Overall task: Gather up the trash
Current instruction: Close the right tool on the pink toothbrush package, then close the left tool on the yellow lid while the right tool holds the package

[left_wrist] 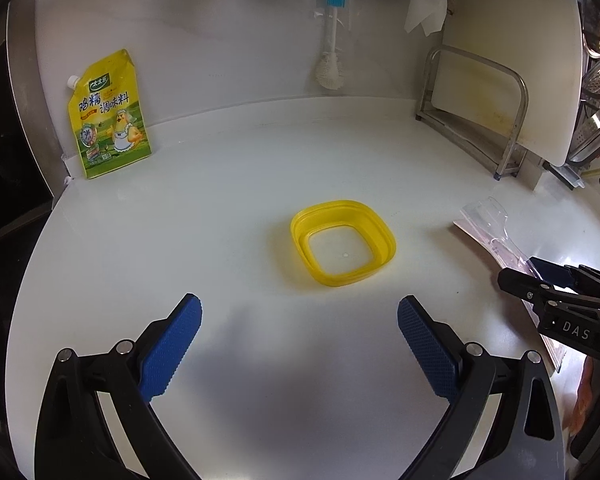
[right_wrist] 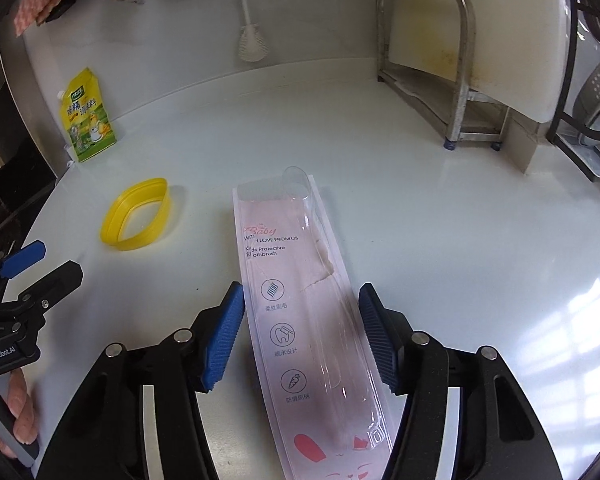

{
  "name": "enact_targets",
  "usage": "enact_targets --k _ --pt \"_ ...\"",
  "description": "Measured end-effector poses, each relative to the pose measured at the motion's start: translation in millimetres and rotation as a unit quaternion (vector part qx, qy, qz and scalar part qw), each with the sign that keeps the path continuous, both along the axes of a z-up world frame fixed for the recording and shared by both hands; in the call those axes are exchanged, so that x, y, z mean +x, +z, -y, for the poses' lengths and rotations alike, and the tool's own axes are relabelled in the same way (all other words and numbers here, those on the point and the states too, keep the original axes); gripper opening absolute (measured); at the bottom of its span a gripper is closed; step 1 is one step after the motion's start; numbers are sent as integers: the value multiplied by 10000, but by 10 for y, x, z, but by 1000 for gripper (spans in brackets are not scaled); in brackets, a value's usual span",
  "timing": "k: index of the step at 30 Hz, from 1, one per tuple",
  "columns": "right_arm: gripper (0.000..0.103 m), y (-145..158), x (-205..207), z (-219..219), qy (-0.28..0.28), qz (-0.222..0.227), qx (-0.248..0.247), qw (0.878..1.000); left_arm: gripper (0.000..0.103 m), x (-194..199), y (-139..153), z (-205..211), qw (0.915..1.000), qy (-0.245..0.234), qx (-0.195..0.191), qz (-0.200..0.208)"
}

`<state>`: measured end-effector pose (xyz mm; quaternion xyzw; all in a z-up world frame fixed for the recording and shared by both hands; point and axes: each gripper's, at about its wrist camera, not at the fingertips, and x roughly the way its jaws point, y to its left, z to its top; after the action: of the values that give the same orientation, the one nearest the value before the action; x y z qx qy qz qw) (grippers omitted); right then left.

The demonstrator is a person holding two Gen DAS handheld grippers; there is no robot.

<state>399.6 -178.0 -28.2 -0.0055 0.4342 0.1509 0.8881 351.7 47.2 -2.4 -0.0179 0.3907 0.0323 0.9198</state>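
A long pink toothbrush package (right_wrist: 300, 280) with a clear plastic blister lies flat on the white counter (right_wrist: 440, 240). My right gripper (right_wrist: 300, 300) straddles its middle, one blue pad close beside each long edge, and the card shows no sign of being squeezed. The left wrist view shows that gripper (left_wrist: 534, 276) over the package (left_wrist: 484, 220) at the right edge. A yellow square plastic ring (left_wrist: 343, 243) lies in mid-counter, ahead of my left gripper (left_wrist: 300, 320), which is open and holds nothing. That ring (right_wrist: 136, 214) also appears left of the package.
A yellow seasoning pouch (left_wrist: 110, 116) leans on the back wall at the left. A white bottle brush (left_wrist: 331, 40) hangs on the wall. A metal rack (left_wrist: 480, 120) holding a white cutting board stands at the back right. A hand (right_wrist: 20, 412) grips the left tool.
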Motion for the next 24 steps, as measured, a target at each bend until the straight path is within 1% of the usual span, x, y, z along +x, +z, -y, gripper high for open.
enact_targets --k 4,8,12,15,18,21,24 --pt "57 67 -11 116 -93 112 204 9997 97 190 -7 125 10000 16 -39 -63" --pt "57 154 -47 255 -146 178 458 9987 97 395 -56 219 9996 38 -71 -262" --pt "57 192 -81 341 -194 200 508 9983 97 545 -103 247 9992 172 36 -354" --pt "57 229 -90 404 -218 233 634 9975 97 641 -137 247 9988 241 -17 -436" --pt "57 252 -93 440 -235 252 723 9968 97 737 -174 277 9981 313 31 -526" --pt "57 255 -94 437 -203 244 762 9966 97 826 -237 268 9967 309 -129 -735" --pt "57 240 -94 420 -165 224 751 9968 97 867 -269 246 9960 361 -175 -802"
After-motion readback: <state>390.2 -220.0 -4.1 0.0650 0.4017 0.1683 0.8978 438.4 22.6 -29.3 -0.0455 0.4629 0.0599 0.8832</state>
